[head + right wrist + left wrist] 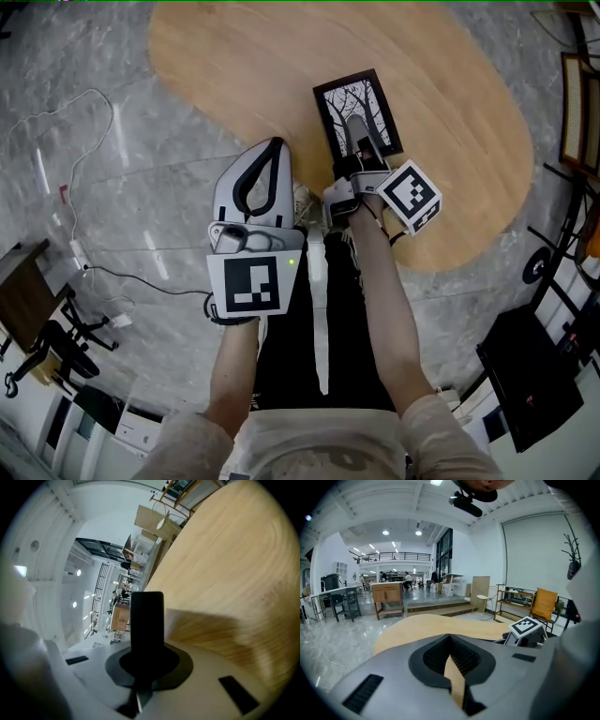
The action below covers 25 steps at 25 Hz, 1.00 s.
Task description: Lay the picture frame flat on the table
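The picture frame [361, 98] sits on the table [216, 66], at my right gripper's [357, 129] tip; my left gripper [275, 146] is to its left.

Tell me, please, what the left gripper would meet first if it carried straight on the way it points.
Probably the wooden table top; the left gripper aims at it, though depth is unclear.
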Tool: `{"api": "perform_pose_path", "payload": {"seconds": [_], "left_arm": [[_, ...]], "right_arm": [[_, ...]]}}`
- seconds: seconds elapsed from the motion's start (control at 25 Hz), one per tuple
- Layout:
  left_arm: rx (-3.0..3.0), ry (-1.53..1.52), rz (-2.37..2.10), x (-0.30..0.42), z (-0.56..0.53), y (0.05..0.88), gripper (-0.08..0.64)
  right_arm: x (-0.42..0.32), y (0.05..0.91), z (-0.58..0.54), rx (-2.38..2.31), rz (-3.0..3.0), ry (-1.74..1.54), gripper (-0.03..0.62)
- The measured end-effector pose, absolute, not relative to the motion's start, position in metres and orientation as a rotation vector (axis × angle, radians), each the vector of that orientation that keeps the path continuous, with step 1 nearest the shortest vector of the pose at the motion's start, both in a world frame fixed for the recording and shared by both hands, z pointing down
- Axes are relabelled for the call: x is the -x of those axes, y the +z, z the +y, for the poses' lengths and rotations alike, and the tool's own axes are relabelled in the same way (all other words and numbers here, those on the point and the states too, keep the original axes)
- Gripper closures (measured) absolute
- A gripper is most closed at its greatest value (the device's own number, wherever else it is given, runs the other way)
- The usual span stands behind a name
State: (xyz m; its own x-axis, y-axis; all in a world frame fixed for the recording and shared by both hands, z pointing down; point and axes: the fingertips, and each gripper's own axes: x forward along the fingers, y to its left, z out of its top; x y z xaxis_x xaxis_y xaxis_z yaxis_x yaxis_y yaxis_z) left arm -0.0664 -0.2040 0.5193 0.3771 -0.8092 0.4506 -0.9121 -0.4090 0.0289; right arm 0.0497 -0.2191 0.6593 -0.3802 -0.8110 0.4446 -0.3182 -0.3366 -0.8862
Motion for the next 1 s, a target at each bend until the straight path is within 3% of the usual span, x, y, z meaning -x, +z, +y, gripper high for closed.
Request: {"api": "perform_pose_path", "payload": {"seconds": [1.0], "left_arm": [[-2.404, 0.592, -1.459, 0.054, -0.209, 0.532, 0.551]], "right_arm": [[-0.056, 0.683, -0.231, 1.461, 1.373, -1.804, 0.572]]}}
